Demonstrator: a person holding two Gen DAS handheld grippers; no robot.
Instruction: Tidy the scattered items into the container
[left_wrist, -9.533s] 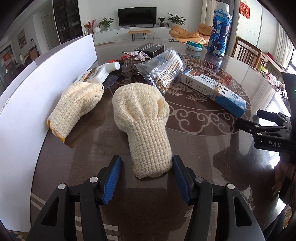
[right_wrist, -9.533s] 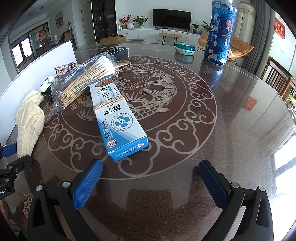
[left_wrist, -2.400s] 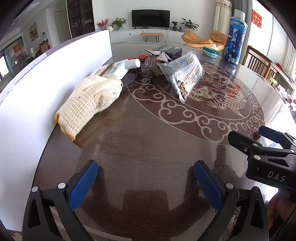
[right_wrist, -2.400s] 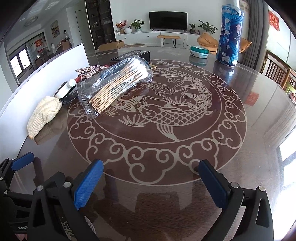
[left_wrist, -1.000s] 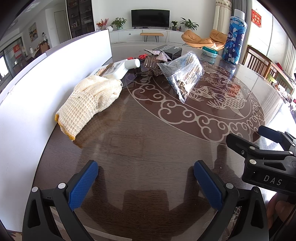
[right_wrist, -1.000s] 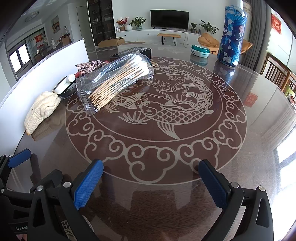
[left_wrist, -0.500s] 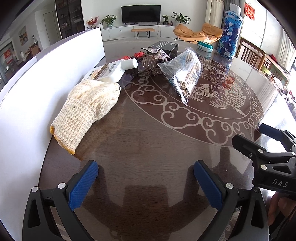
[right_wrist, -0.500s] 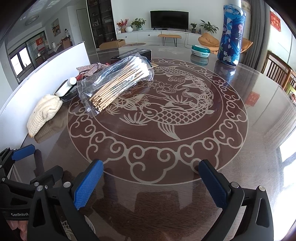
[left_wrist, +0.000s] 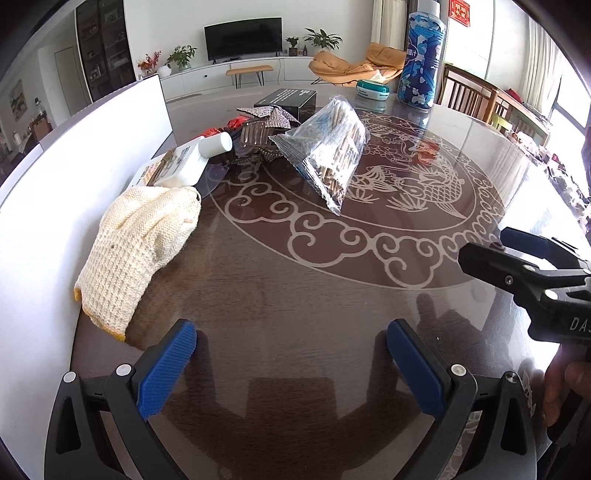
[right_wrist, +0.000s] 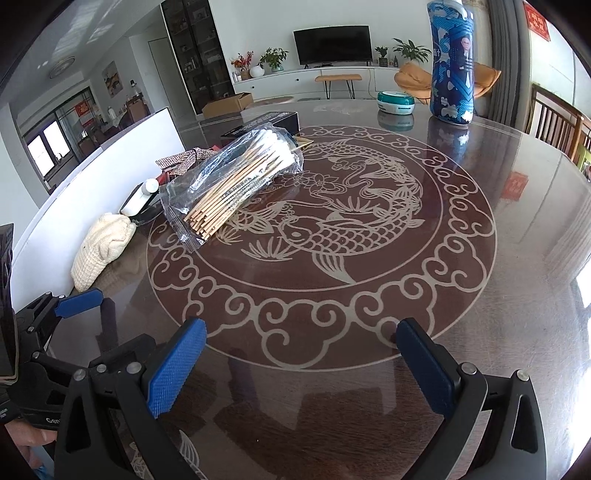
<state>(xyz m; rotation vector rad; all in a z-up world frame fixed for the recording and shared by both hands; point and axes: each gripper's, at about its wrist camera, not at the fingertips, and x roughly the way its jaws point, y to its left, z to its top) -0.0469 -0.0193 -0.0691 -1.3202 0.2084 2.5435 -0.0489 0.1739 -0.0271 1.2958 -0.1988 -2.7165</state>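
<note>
Big round table (right_wrist: 517, 206) fills both views, dark glossy top with a fish motif. Along its left edge stands a white board (left_wrist: 74, 177). Both tools hover low over bare tabletop: left gripper (left_wrist: 291, 365) spread wide, nothing between its blue pads; right gripper (right_wrist: 301, 363) likewise gaping and empty. Cream knit glove (left_wrist: 140, 243) lies against the board (cuff toward the camera). Mid-table, the clear bag of wooden sticks (right_wrist: 236, 184) rests beside a white bottle (left_wrist: 195, 158).

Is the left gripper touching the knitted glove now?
Apart. In the left wrist view the left gripper stands open, and bare table shows between its left finger pad and the cuff of the knitted glove.
</note>
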